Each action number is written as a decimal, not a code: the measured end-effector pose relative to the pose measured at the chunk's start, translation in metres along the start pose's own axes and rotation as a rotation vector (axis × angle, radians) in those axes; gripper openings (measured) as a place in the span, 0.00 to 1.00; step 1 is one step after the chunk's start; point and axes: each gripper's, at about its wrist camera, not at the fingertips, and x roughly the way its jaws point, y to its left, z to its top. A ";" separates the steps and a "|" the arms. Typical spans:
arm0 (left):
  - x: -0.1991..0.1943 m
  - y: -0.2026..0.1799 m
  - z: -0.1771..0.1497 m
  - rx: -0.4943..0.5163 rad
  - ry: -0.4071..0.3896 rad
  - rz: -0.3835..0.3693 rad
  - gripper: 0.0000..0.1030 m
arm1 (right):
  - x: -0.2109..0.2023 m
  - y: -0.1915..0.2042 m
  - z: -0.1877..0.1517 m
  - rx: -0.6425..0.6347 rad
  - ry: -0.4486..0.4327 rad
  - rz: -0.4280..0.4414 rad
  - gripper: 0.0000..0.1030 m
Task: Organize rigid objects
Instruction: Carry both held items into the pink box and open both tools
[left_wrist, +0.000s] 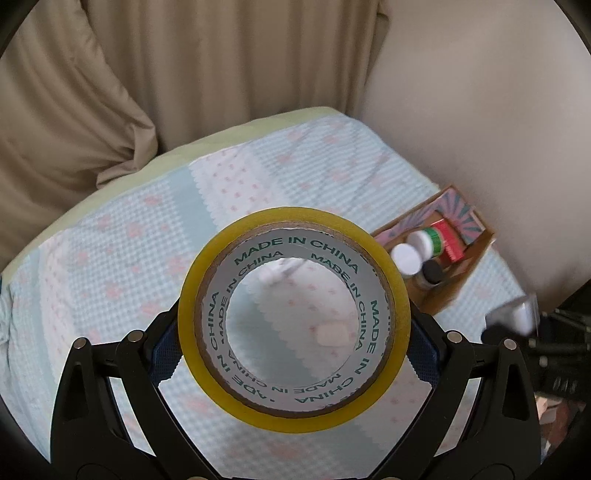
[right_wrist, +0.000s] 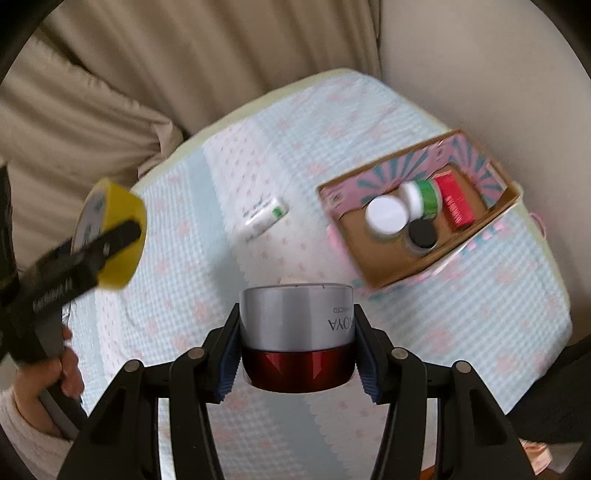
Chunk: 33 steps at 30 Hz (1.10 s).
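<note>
My left gripper (left_wrist: 293, 332) is shut on a roll of yellow tape (left_wrist: 207, 291), held above the blue-and-pink patterned cloth. From the right wrist view the tape (right_wrist: 122, 229) and the left gripper (right_wrist: 110, 236) show at the left. My right gripper (right_wrist: 295, 347) is shut on a cosmetic jar (right_wrist: 295, 325) with a silver lid and dark red base. An open cardboard box (right_wrist: 476, 229) at the right holds a white-capped bottle (right_wrist: 386, 214), a green-labelled bottle (right_wrist: 424, 199), a black-capped bottle (right_wrist: 423, 232) and a red box (right_wrist: 456, 205). The box also shows in the left wrist view (left_wrist: 465, 266).
A small white packet (right_wrist: 264, 218) lies on the cloth left of the box. A small pink object (left_wrist: 330, 334) shows through the tape's hole. Beige curtains (left_wrist: 184, 74) hang behind the table. A pale wall (left_wrist: 480, 110) stands to the right.
</note>
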 end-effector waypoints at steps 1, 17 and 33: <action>-0.003 -0.011 0.001 -0.009 0.002 0.003 0.94 | -0.006 -0.007 0.006 -0.003 -0.007 0.002 0.48; 0.057 -0.164 0.005 -0.205 0.111 0.030 0.94 | -0.010 -0.174 0.094 -0.067 0.024 0.038 0.48; 0.199 -0.224 0.015 -0.157 0.321 0.044 0.94 | 0.086 -0.269 0.165 0.020 0.140 0.002 0.48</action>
